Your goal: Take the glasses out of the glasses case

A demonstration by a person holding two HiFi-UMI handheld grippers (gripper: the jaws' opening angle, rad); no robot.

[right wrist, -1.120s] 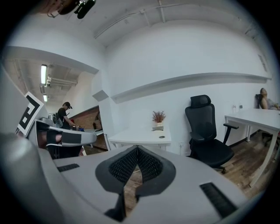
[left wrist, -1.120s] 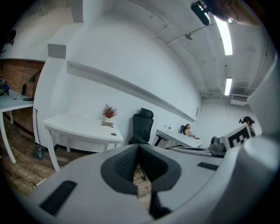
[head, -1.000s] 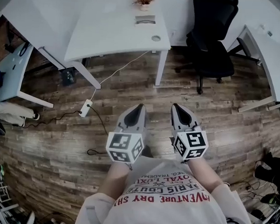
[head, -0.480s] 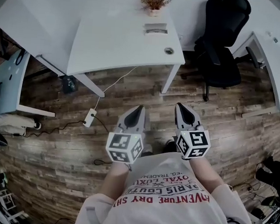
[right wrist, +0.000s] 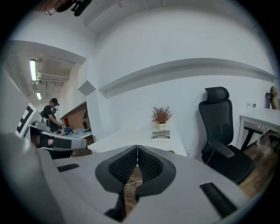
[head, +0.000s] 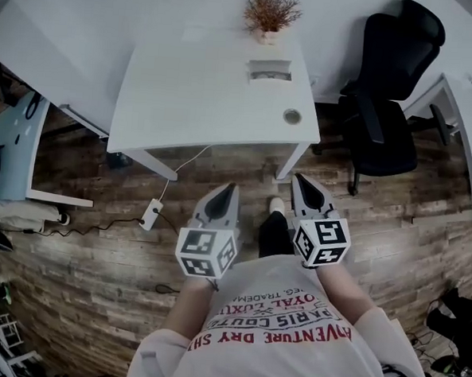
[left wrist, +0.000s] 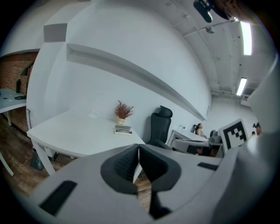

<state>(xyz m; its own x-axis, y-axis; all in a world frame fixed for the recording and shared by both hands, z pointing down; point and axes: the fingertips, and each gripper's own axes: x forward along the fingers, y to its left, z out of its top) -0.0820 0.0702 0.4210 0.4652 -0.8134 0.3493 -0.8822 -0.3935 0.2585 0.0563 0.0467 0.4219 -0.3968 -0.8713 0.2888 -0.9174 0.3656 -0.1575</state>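
Observation:
The glasses case point(head: 270, 70) lies closed, as far as I can tell, near the far edge of the white table point(head: 194, 93), in front of a small potted plant point(head: 268, 14). It is small in both gripper views, case point(left wrist: 123, 129) and case point(right wrist: 160, 136). Both grippers hang over the wooden floor short of the table's near edge. My left gripper point(head: 229, 190) is shut with nothing in it, its pads meeting point(left wrist: 138, 151). My right gripper point(head: 298, 181) is also shut and empty, jaws touching point(right wrist: 137, 151).
A black office chair point(head: 390, 81) stands right of the table, with another desk point(head: 471, 118) beyond it. A power strip point(head: 148, 215) and cable lie on the floor at the left. The table has a round cable hole point(head: 292, 115). A person point(right wrist: 52, 113) works far off.
Both grippers have moved forward together toward the table, still shut. The table and the case sit lower and nearer in the head view than a second ago.

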